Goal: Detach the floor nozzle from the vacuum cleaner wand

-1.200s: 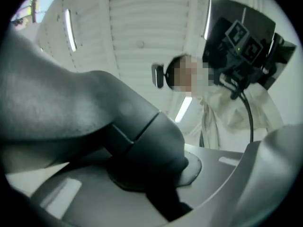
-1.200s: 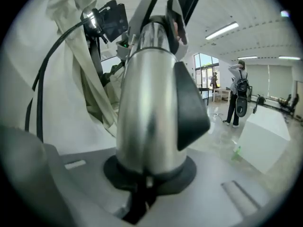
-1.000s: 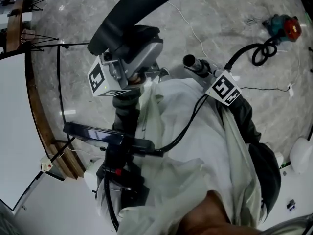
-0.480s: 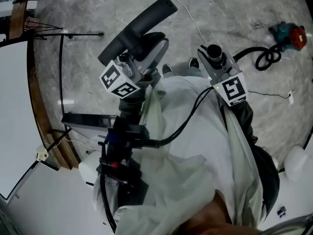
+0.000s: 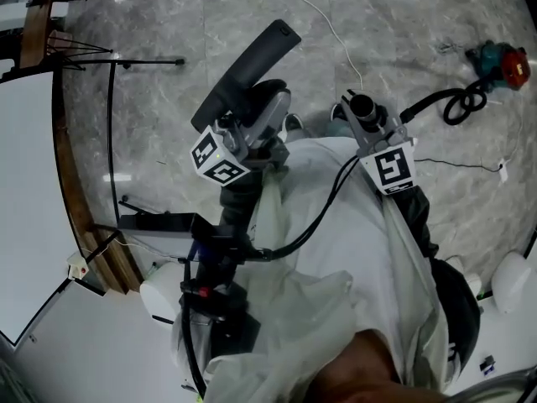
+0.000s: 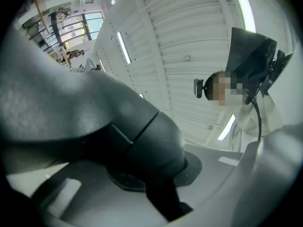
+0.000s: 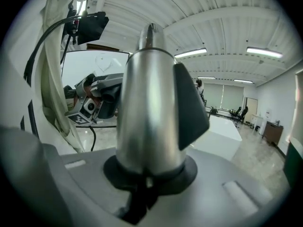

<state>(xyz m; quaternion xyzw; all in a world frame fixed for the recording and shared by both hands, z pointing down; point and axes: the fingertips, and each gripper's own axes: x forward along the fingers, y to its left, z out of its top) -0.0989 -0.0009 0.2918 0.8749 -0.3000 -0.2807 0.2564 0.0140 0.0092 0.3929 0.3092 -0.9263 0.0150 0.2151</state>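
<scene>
Head view shows that you hold one part in each gripper. Your left gripper (image 5: pixel 254 134) is clamped on the grey neck of the nozzle (image 5: pixel 245 64). The long dark foot of the nozzle sticks up and away from you, over the floor (image 5: pixel 151 32). The left gripper view says the same: the dark neck sits tight between the jaws.

Your right gripper (image 5: pixel 372 129) is clamped on the wand (image 5: pixel 362 107). In the right gripper view the shiny tube stands right between the jaws, with a dark piece on its side.

The nozzle and the wand are apart. You can see the round open end of the wand, and nothing is stuck in it. A black hose (image 5: pixel 453 101) runs from near the wand toward the vacuum (image 5: pixel 497 57), which lies on the floor well away, at the top right.

So I think the pull-apart step is done, because the nozzle looks free of the wand. What is left is to put the parts down. For that you need to bring the nozzle low to the floor and lay it flat. Only then let the left jaws go. Keep the wand held tight while you do it, so the hose does not drag it. Watch the cable (image 5: pixel 323 208) by your coat (image 5: pixel 352 250) so it does not catch.
</scene>
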